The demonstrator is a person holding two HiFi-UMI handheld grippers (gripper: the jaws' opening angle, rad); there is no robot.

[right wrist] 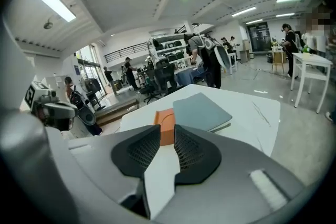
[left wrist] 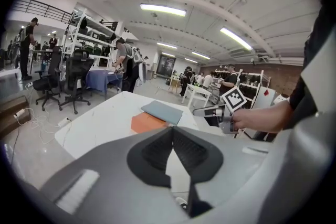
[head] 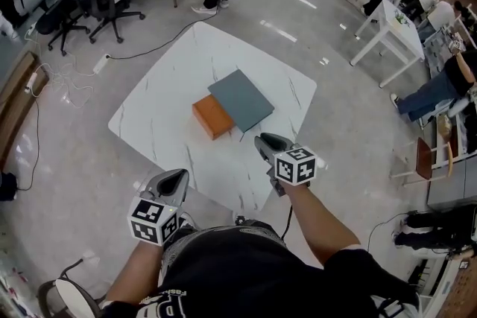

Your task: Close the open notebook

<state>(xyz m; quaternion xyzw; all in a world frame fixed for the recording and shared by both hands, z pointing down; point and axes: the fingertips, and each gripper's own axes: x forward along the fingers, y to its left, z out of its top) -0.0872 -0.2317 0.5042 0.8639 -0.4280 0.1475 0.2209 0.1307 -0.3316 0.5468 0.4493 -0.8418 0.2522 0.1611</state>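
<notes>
Here my left claw (left wrist: 170, 131) is closed, its two dark pads meeting at the tips with nothing caught between them, and it hangs off the near edge of the surface (head: 186, 71), over the floor (head: 67, 160) and close to my body. My right claw (right wrist: 167, 131) is only slightly parted, a narrow slot between the pads and nothing inside it; it hovers at the near edge of the white marbled surface, not touching anything. The notebook (head: 242, 99) lies straight ahead of my right claw, near the middle of the surface and apart from both claws. It shows a flat grey cover facing up, and from here I cannot tell whether any pages lie open under it. An orange block (head: 211, 118) sits just beside it, on the side toward my left claw, and the notebook's edge rests over the block's top. Through the slot of my right claw I see that orange block, with the grey cover just to the right of it. The marker cube (head: 296, 164) of my right claw sits above my wrist, behind the pads.
</notes>
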